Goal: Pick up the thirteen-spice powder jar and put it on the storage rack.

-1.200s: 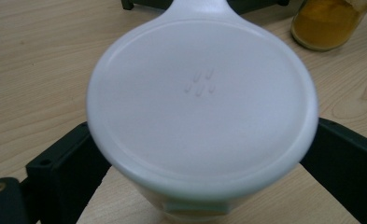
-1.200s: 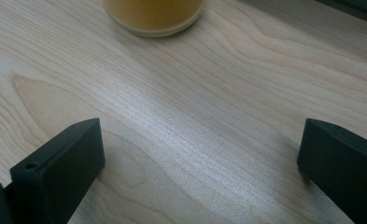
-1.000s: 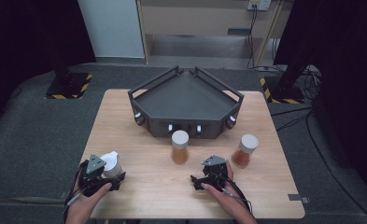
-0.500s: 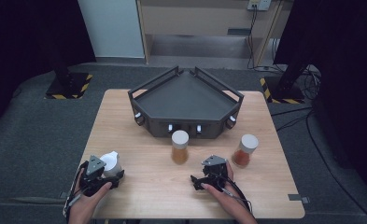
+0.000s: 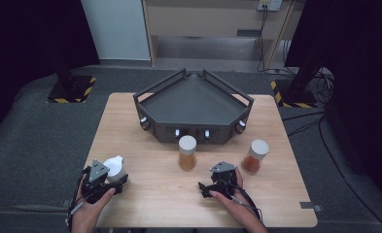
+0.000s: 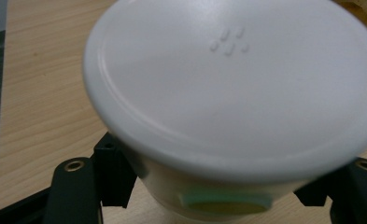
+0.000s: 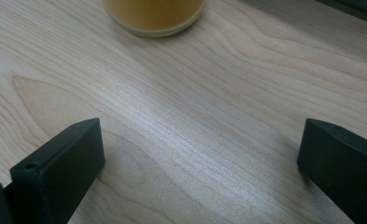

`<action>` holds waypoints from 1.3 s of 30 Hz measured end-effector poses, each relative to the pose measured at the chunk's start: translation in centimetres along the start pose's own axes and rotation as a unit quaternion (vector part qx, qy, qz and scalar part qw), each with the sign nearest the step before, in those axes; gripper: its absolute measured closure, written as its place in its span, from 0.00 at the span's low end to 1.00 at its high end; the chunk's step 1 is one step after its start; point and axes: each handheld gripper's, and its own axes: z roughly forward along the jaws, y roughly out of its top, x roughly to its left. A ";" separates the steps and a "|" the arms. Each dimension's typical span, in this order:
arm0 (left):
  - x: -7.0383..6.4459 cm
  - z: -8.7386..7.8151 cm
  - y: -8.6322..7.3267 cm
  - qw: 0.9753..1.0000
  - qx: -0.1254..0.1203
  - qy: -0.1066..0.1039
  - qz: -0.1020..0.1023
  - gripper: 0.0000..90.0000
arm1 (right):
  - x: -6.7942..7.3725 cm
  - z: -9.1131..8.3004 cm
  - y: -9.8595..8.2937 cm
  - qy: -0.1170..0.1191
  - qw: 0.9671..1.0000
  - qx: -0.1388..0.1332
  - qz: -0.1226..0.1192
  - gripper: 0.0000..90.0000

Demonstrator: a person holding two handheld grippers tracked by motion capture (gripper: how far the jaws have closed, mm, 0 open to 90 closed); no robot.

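Observation:
A white jar with a white lid [image 5: 114,167] sits at the table's front left, between the jaws of my left gripper [image 5: 108,175]. In the left gripper view the jar [image 6: 232,79] leans towards the camera, and both black jaws of my left gripper [image 6: 228,184] press against its sides. My right gripper [image 5: 213,180] rests low on the table at the front, right of centre. Its jaws stand wide apart over bare wood, and the right gripper [image 7: 200,158] is open and holds nothing. An amber jar with a white lid [image 5: 187,153] stands just ahead of it, its base [image 7: 153,14] at the top of the right gripper view.
A dark three-cornered tray [image 5: 193,131] with raised rails stands at the back middle of the wooden table [image 5: 154,199]. A second jar with reddish-orange contents [image 5: 254,157] stands to the right of the right gripper. A person's hands hold both grippers from the near edge.

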 end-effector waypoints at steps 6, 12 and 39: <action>0.5 -0.4 0.8 1.000 -0.001 -0.004 0.012 0.32 | 0.0 0.0 0.0 0.000 1.000 0.000 0.000 0.01; 0.9 -0.3 1.0 1.000 0.001 -0.015 0.017 0.32 | 0.0 0.0 0.0 0.000 1.000 0.000 0.000 0.01; 1.1 1.2 4.2 0.996 0.000 -0.065 0.060 0.32 | 0.0 0.0 0.0 0.000 1.000 0.000 0.000 0.01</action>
